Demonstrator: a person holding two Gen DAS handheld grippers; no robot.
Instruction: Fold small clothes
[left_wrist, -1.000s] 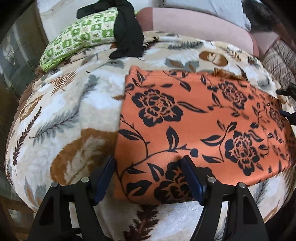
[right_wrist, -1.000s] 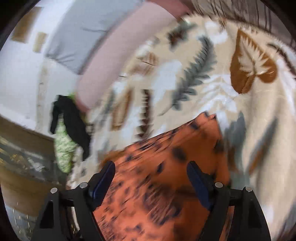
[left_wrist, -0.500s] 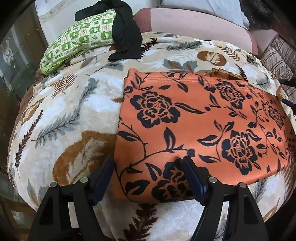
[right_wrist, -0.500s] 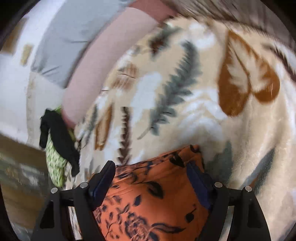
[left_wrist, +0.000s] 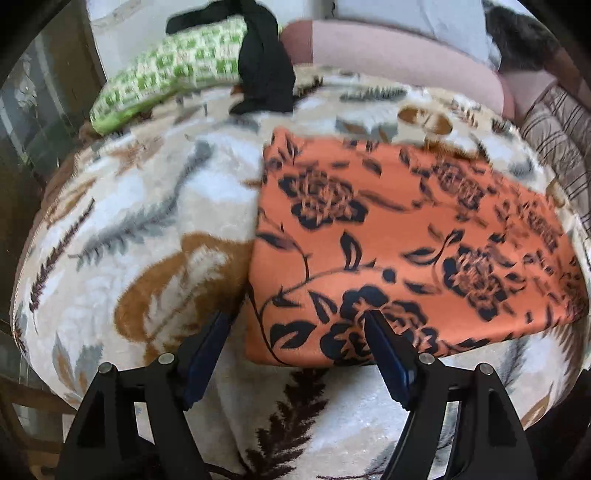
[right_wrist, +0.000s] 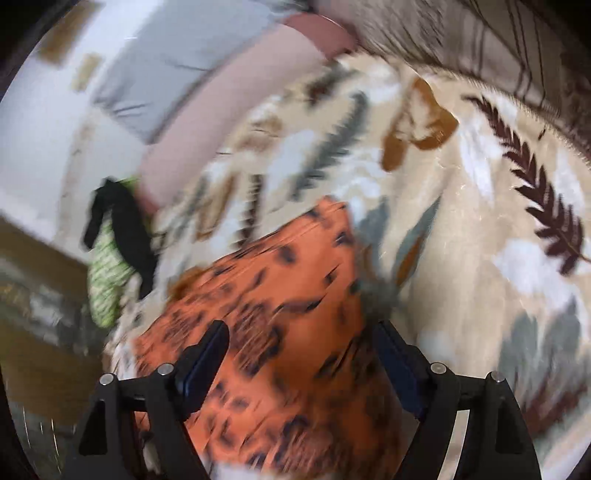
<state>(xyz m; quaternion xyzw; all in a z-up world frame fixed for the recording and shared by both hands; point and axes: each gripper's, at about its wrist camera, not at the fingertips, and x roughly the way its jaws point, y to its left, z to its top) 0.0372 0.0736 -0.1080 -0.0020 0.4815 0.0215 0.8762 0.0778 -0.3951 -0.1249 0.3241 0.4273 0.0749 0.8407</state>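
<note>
The right tongs have swung back over the orange floral garment. Half a second ago only its far corner showed between the jaws; now much more of the cloth fills the gap, badly blurred. The jaws stand apart, with nothing pinched.

The left tongs are wide apart too, empty, tipped steeply down. The garment's near left corner lies just ahead, between the two blue pads, much as it did a second ago.

The garment lies flat as a tidy rectangle on the leaf-print blanket, ahead of both tongs. My read: one fold is laid down, both tongs have let go, and they're lining up on the edges for the next fold.

Far beyond the left tongs, a black garment drapes over a green checked pillow.
</note>
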